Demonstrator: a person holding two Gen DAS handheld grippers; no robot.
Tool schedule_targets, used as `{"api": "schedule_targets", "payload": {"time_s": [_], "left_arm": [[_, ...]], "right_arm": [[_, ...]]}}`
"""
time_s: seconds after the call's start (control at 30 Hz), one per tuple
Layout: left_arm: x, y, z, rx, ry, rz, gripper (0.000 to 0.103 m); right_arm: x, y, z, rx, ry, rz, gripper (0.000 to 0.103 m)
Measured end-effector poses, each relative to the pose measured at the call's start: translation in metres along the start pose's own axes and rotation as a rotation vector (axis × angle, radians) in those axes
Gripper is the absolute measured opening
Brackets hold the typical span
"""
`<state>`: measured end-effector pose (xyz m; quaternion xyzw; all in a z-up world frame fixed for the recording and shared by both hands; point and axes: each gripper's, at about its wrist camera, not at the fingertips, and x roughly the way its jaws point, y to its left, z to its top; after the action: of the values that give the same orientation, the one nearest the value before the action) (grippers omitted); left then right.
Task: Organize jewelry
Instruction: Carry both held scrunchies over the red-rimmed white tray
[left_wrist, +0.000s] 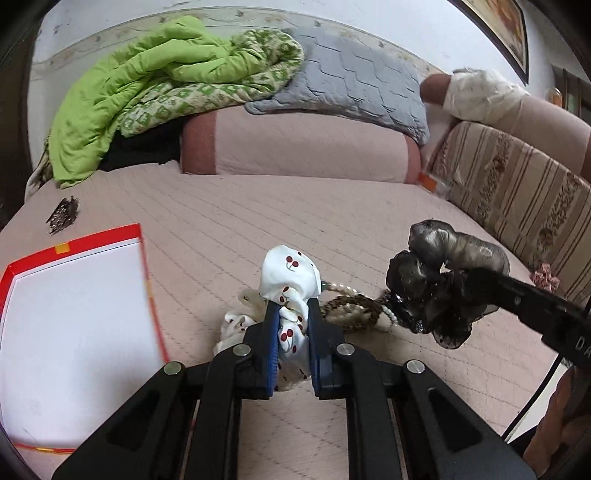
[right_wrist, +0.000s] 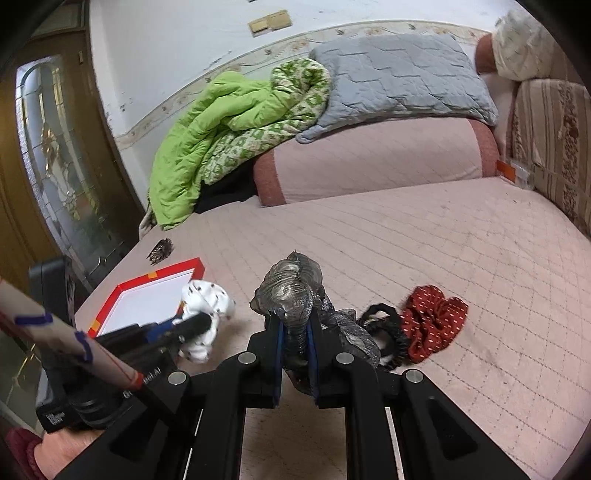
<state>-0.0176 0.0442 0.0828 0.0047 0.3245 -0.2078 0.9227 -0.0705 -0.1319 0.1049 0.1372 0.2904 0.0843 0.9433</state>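
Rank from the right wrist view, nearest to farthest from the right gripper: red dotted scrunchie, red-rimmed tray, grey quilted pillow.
From the right gripper, shut on the black sheer scrunchie:
1. Red dotted scrunchie, just right of it on the bed.
2. Red-rimmed tray, off to the left, near the bed's edge.
3. Grey quilted pillow, far back against the wall.

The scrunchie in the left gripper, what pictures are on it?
Little red cherries on white cloth; the scrunchie shows best in the left wrist view.
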Motion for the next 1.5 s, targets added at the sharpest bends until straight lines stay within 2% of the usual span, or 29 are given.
{"api": "schedule_targets", "payload": {"time_s": [0.4, 0.67, 0.83, 0.97, 1.2, 1.5], "left_arm": [[-0.027, 0.048, 0.002, -0.041, -0.043, 0.068, 0.013], [-0.047, 0.090, 0.000, -0.100, -0.059, 0.119, 0.013], [-0.062, 0.124, 0.001, -0.129, -0.078, 0.172, 0.013], [-0.071, 0.161, 0.000, -0.202, -0.071, 0.202, 0.013], [-0.071, 0.211, 0.007, -0.283, -0.058, 0.244, 0.013], [-0.041, 0.264, 0.017, -0.382, -0.018, 0.248, 0.013]], "right_arm": [[0.014, 0.036, -0.001, -0.058, -0.001, 0.062, 0.012], [0.024, 0.059, 0.005, -0.018, 0.023, 0.125, 0.012], [0.036, 0.089, 0.013, -0.034, 0.045, 0.151, 0.012], [0.045, 0.125, 0.024, -0.089, 0.050, 0.186, 0.013], [0.089, 0.182, 0.038, -0.133, 0.105, 0.249, 0.013], [0.155, 0.223, 0.056, -0.166, 0.169, 0.248, 0.015]]}}
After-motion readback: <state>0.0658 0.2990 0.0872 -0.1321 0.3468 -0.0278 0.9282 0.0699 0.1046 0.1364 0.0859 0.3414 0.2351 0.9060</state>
